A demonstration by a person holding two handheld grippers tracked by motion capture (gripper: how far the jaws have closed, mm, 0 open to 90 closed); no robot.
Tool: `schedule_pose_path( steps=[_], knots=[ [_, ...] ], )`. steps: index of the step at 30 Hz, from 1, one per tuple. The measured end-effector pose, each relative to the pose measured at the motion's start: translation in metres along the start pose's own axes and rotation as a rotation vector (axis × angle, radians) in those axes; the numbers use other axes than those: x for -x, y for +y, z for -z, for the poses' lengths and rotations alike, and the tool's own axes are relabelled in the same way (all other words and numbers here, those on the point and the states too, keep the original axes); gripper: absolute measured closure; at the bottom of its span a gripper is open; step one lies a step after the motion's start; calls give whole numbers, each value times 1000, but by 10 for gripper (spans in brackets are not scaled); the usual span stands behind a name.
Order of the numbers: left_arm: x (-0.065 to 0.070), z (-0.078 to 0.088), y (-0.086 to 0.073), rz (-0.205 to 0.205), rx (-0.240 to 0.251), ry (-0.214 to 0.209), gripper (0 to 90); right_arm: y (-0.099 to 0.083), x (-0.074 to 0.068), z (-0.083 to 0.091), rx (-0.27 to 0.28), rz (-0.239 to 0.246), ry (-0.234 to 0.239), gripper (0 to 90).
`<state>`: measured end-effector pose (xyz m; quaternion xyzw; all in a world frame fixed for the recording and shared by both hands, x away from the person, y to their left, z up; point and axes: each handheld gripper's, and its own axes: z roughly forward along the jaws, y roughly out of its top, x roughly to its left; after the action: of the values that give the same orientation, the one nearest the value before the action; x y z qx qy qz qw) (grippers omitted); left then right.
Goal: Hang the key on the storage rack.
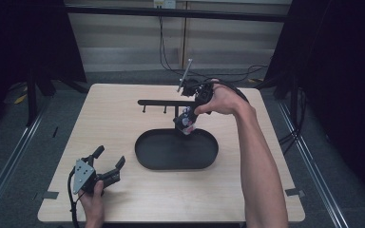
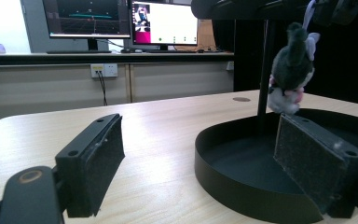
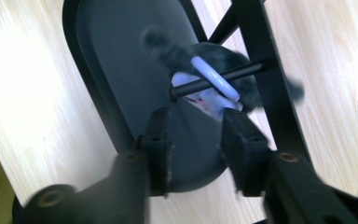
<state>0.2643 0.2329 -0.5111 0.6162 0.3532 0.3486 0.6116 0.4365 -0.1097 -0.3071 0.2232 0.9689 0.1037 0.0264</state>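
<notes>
Wooden table, black tray under rack. Plush toy looped over peg; right gripper parted, empty; left gripper wide, idle. Withdraw straight back, avoiding loop.

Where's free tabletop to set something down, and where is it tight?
Free: the table left of the black tray and the near strip between the tray and the front edge. Tight: around the stand, where the right hand-held gripper hangs by the plush toy; the left hand-held gripper fills the near-left corner.
</notes>
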Motion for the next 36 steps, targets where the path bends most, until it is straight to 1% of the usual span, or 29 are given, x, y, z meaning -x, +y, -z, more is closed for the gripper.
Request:
schedule_pose_path(
  steps=[1, 3, 4, 6, 8, 9, 10, 11, 12, 13, 14, 15, 16, 17, 18, 20, 21, 23, 24, 25, 26, 28, 29, 30, 31, 33, 34, 36],
  knots=[
    [0, 0, 0, 6, 3, 0, 154, -2, -3, 1, 7, -12, -3, 555],
    [0, 0, 0, 6, 3, 0, 154, -3, -4, 2, 15, -7, -1, 549],
    [0, 0, 0, 4, 2, 0, 154, -6, -6, 2, 37, -9, -7, 520],
    [0, 0, 0, 4, 2, 0, 154, -7, -6, 2, 41, -11, -4, 517],
    [0, 0, 0, 0, 0, -1, 154, -10, -8, 2, 55, -24, -9, 476],
    [0, 0, 0, 0, 0, -1, 154, -10, -8, 2, 55, -24, -9, 476],
    [0, 0, 0, -1, -1, -1, 154, -12, -10, 2, 67, -29, -11, 445],
    [0, 0, 0, -1, -1, -1, 154, -12, -10, 2, 67, -29, -11, 445],
    [0, 0, 0, 3, 0, -1, 154, -13, -13, 3, 72, -36, -18, 418],
    [0, 0, 0, 0, 1, -1, 154, -13, -13, 3, 72, -36, -18, 418],
    [0, 0, 0, 2, -2, -2, 154, -17, -13, 5, 102, -43, -26, 391],
    [0, 0, 0, -2, -4, -2, 154, -17, -13, 5, 102, -43, -26, 391],
    [0, 0, 0, -2, -3, -2, 154, -18, -13, 5, 113, -44, -23, 378],
    [0, 0, 0, -2, -3, -2, 154, -20, -15, 5, 130, -58, -12, 337],
    [0, 0, 0, -2, -3, -2, 154, -20, -15, 5, 130, -58, -12, 337],
    [0, 0, 0, -1, -2, -2, 154, -23, -19, 3, 140, -65, -13, 297],
    [0, 0, 0, -1, -2, -2, 154, -26, -23, 0, 155, -68, -14, 279],
    [0, 0, 0, 0, -2, -2, 154, -28, -24, -1, 164, -72, -16, 270],
    [0, 0, 0, 1, -1, -2, 154, -30, -27, -3, 177, -74, -13, 263],
    [0, 0, 0, 0, -2, -2, 154, -33, -30, -5, 198, -78, -19, 252],
    [0, 0, 0, 1, -1, -2, 154, -34, -33, -5, 206, -84, -17, 247],
    [0, 0, 0, -1, -2, -2, 155, -36, -34, -6, 214, -79, -17, 240],
    [0, 0, 0, 2, -1, -2, 154, -38, -36, -6, 227, -91, -14, 236],
    [0, 0, 0, 1, -1, -2, 154, -40, -36, -6, 240, -89, -10, 231],
    [0, 0, 0, 1, -1, -2, 154, -47, -38, -7, 276, -117, -6, 209],
    [0, 0, 0, 1, -1, -2, 154, -52, -41, -8, 300, -131, -16, 209],
    [0, 0, 0, 1, -1, -2, 154, -52, -41, -8, 300, -131, -16, 209],
    [0, 0, 0, 0, -2, -2, 155, -59, -45, -10, 326, -133, -13, 209]
  ],
)
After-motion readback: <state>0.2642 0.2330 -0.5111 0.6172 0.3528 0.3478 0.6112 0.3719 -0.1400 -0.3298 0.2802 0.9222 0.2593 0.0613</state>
